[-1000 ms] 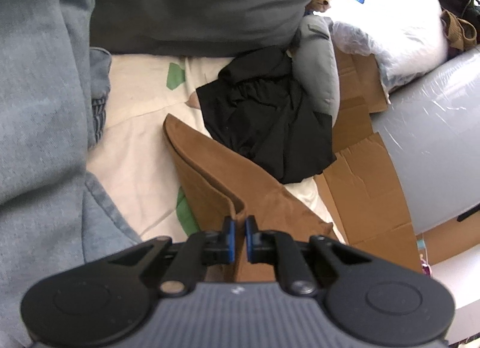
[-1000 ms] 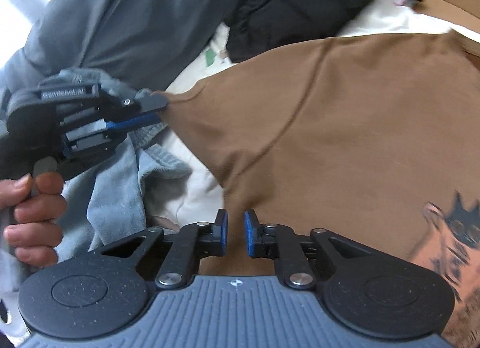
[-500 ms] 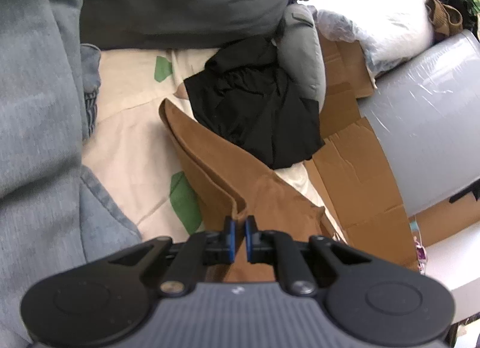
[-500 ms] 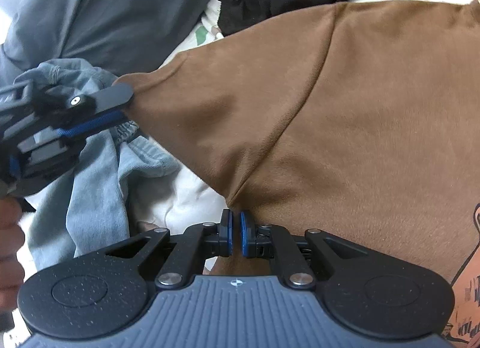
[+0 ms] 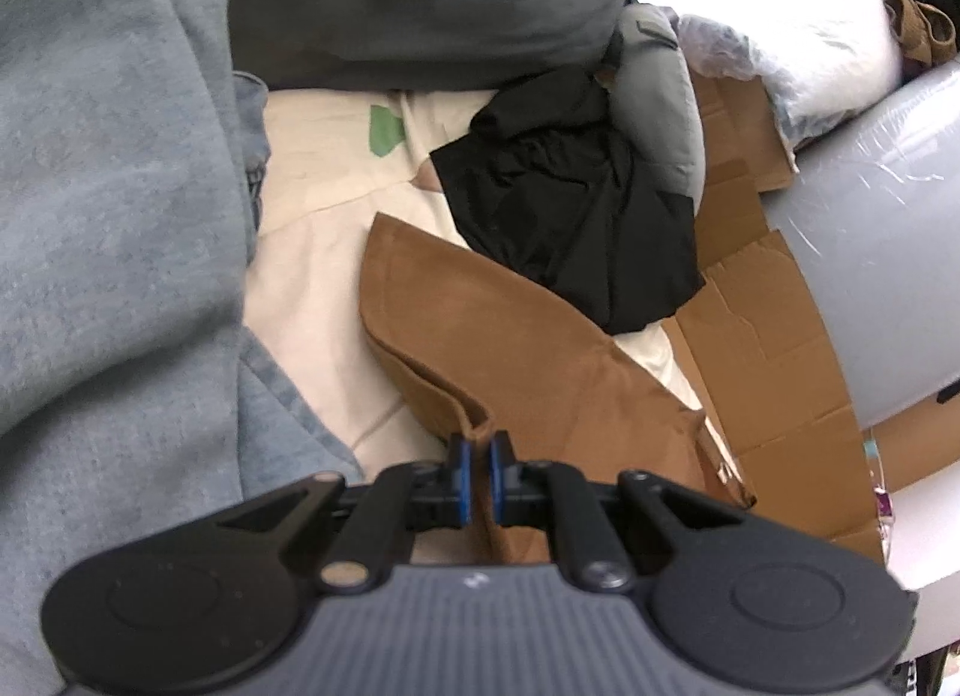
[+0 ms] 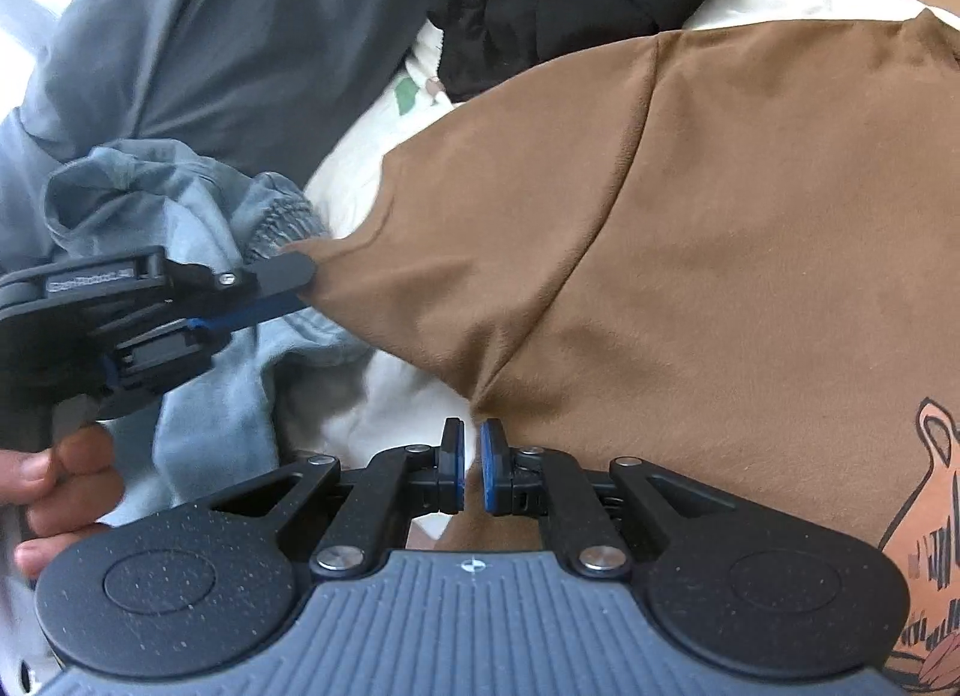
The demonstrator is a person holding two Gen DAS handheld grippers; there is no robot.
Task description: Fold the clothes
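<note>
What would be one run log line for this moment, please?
step: fold brown T-shirt | left gripper: jaws shut on sleeve edge | right gripper: jaws shut on shirt at armpit seam | surface: cream sheet

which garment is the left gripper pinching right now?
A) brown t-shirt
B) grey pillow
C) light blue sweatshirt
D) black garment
A. The left gripper is shut on a folded edge of the brown t-shirt; the right wrist view shows the same gripper clamping the shirt's sleeve tip, while the black garment lies apart, farther back.
</note>
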